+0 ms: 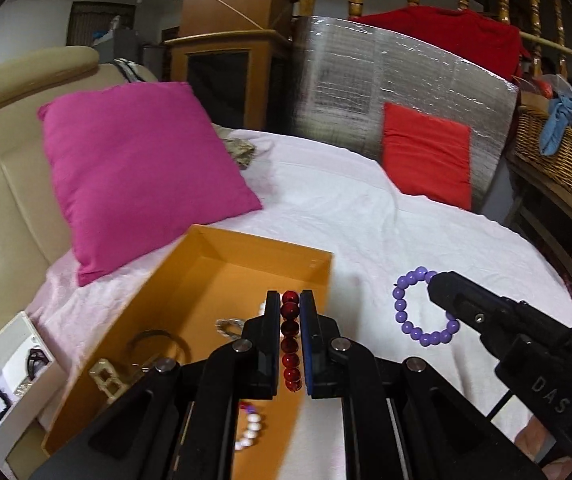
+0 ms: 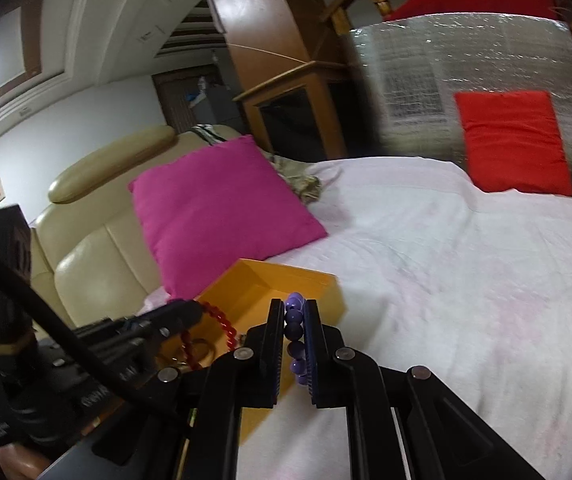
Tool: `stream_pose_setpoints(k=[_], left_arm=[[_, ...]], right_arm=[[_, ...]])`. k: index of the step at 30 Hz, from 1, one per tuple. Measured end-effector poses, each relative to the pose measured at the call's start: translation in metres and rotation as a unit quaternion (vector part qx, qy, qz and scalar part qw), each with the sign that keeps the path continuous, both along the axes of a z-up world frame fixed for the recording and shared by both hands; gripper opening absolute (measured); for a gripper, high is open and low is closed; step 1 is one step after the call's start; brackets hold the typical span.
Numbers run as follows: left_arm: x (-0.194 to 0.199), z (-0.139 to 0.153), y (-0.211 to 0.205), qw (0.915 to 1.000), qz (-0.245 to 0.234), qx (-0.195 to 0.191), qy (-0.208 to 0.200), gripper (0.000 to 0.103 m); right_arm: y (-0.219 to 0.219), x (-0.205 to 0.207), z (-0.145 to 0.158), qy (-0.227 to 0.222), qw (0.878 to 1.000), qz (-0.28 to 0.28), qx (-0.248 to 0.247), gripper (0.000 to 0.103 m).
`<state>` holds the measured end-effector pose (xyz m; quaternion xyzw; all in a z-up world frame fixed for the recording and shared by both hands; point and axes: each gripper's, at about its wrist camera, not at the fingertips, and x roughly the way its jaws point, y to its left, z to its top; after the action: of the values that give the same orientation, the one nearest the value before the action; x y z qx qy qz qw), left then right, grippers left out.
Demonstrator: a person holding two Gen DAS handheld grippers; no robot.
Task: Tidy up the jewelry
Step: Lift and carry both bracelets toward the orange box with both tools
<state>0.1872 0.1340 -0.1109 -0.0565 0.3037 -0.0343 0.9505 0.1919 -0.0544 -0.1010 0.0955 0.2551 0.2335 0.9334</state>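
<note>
My left gripper (image 1: 290, 300) is shut on a dark red bead bracelet (image 1: 290, 340) and holds it over the right side of an open orange box (image 1: 246, 248) on the white bedsheet. The box holds a white bead bracelet (image 1: 248, 432), a silver piece (image 1: 228, 326), a dark bangle and a gold chain. My right gripper (image 2: 294, 306) is shut on a purple bead bracelet (image 2: 294, 328) just right of the box (image 2: 306, 280). In the left wrist view the purple bracelet (image 1: 410, 312) hangs as a ring from the right gripper (image 1: 432, 292). The red bracelet (image 2: 222, 322) hangs from the left gripper in the right wrist view.
A pink cushion (image 1: 138, 168) lies behind the box against a beige sofa. A red cushion (image 1: 426, 152) leans on a silver foil panel at the back. A white tray (image 1: 10, 384) with dark bracelets sits left of the box. A wicker basket (image 1: 554, 152) stands at the right.
</note>
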Motion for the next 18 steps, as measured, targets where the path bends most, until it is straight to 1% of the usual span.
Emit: stream_pose_setpoints(k=[2,6,10,18], left_arm=[[0.0,0.0,0.009,0.9999,0.01,-0.003,0.001,0.01],[0.001,-0.004,0.026,0.9993,0.036,0.004,0.006,0.01],[0.007,-0.011,0.045,0.9982,0.057,0.0,0.016,0.01],[0.018,-0.027,0.06,0.996,0.078,-0.006,0.043,0.01]], right_arm=[[0.01,0.001,0.002,0.0,1.0,0.009,0.0,0.011],[0.026,0.003,0.001,0.004,1.0,0.023,0.002,0.011],[0.04,0.008,-0.001,0.01,0.999,0.031,0.004,0.011],[0.06,0.016,-0.009,0.027,0.999,0.046,0.01,0.011]])
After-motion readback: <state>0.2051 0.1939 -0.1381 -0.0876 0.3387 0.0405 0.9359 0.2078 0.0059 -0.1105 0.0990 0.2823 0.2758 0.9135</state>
